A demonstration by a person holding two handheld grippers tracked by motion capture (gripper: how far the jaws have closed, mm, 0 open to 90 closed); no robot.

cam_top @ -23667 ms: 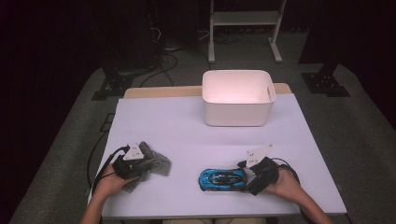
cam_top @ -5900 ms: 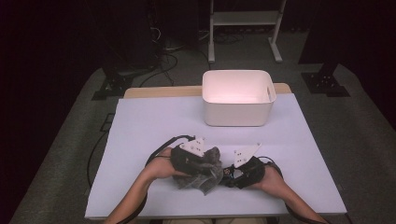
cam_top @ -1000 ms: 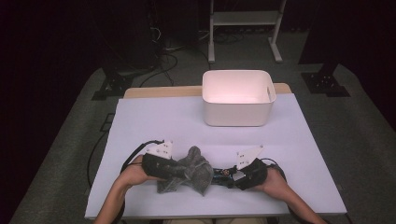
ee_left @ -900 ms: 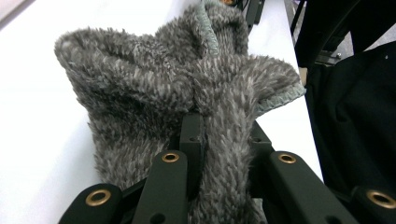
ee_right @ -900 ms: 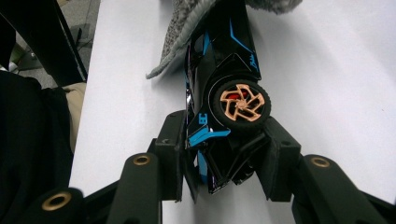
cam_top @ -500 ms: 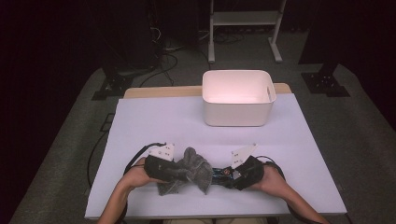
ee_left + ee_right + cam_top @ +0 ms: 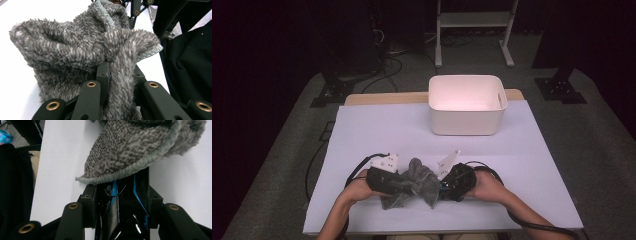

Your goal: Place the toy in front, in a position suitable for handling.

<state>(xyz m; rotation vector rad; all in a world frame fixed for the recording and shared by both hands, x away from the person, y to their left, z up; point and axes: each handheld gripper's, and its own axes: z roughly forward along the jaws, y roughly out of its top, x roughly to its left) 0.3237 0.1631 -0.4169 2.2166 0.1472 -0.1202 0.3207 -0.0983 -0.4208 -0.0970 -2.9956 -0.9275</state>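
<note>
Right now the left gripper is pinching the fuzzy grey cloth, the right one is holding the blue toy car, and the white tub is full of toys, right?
Almost. The white tub is empty, as the high view shows. The left gripper does pinch the fuzzy grey cloth, and the right gripper does hold the blue toy car.

cloth [image 7: 417,181] grey fuzzy, pale-grey hem | toy car [image 7: 125,220] under cloth: black w/ blue lines | bin [image 7: 467,104] beyond cloth: white | table [image 7: 377,130] white
</note>
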